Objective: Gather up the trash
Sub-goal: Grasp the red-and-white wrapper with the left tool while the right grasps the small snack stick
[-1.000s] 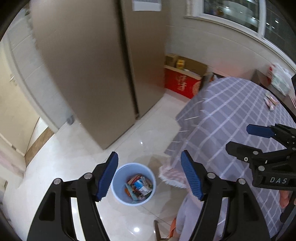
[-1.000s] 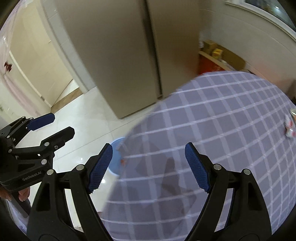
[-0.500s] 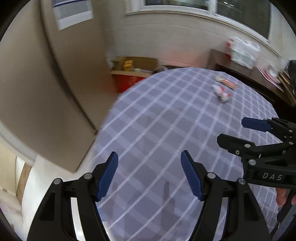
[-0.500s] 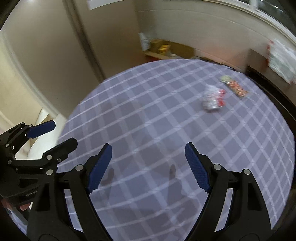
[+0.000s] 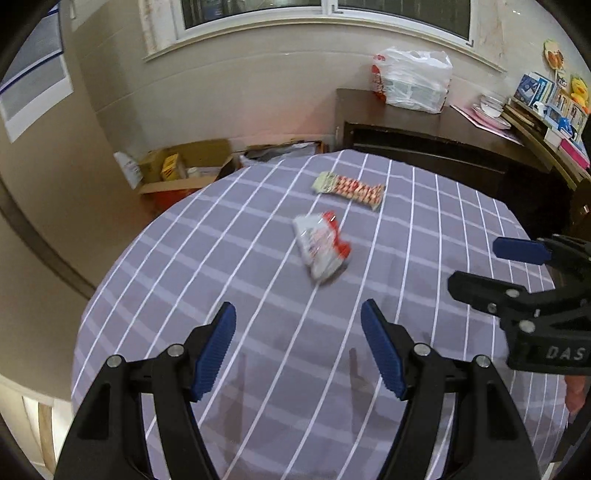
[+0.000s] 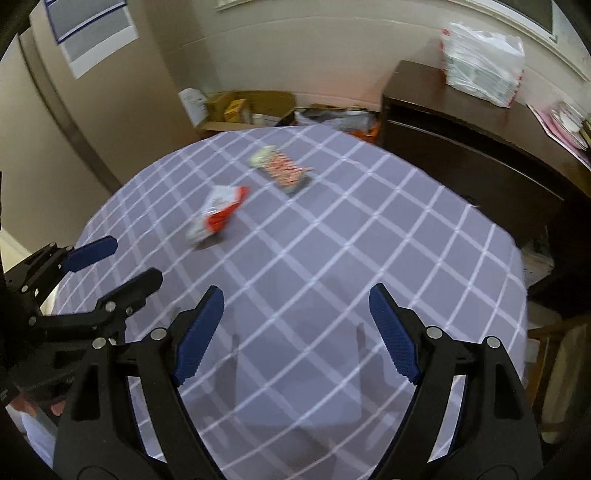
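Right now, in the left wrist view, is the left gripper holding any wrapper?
No, the left gripper is open with nothing between its jaws, and both wrappers lie ahead on the tablecloth.

Soft indoor light, strong fisheye bending, some motion blur

The crumpled wrapper (image 5: 321, 243) is smeared by blur; finger shadows fall faint on the checked tablecloth (image 5: 229, 258); the window (image 5: 325, 11) is dark; black corners frame both views.
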Motion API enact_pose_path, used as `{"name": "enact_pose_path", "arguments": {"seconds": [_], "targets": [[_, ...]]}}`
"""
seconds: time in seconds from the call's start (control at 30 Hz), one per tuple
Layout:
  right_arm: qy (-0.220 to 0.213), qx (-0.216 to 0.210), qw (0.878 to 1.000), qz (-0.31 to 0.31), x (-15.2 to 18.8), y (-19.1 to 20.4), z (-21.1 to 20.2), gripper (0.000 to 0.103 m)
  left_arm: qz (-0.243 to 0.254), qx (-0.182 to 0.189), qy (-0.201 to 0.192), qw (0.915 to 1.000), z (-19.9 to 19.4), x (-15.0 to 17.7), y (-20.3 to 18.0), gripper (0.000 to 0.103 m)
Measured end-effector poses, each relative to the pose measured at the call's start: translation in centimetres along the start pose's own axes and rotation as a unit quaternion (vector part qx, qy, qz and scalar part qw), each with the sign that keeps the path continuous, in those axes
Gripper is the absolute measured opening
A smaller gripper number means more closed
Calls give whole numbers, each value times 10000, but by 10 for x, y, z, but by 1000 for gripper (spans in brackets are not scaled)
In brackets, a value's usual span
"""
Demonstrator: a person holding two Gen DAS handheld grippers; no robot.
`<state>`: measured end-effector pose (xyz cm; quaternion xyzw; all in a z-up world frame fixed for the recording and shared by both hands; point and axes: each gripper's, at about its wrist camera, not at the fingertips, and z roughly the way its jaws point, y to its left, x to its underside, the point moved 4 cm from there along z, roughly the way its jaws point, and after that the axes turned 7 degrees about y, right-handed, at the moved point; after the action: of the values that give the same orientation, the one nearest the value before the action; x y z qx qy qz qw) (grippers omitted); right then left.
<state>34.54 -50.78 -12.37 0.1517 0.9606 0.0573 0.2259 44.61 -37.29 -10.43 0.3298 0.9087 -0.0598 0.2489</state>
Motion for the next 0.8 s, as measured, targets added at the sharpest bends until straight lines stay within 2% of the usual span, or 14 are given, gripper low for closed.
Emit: {"name": "enact_pose_path", "arguments": {"seconds": [0.17,0.23,0.27,0.3,0.33,0.37,0.5,0.8], "targets": [[64,40,9998,200,-9,-28,10,80,146,47,54,9999,27,-23,-15,69],[111,78,9996,258,-12,-36,17,80,171,48,57,9998,37,-31,-19,61],[133,97,9995,279,-14,-39,20,80,173,66,9,9998,41,-34,-19,50],[143,98,9994,288,-15,-41,23,80,201,100,5,9997,44,-36,-20,31],[158,81,9994,300,-17,-43,25,80,241,113,61,9996,50,-36,-19,23],[162,68,9994,294,-19,-43,26,80,229,74,12,9997,53,-37,-18,20],[78,-8,10000,53,-33,-38,29,80,25,286,-235,9993,50,-36,-3,18],[-22,-53,9955,-946,-82,3,53,80,-891,39,-504,9947,43,-37,50,18]]}}
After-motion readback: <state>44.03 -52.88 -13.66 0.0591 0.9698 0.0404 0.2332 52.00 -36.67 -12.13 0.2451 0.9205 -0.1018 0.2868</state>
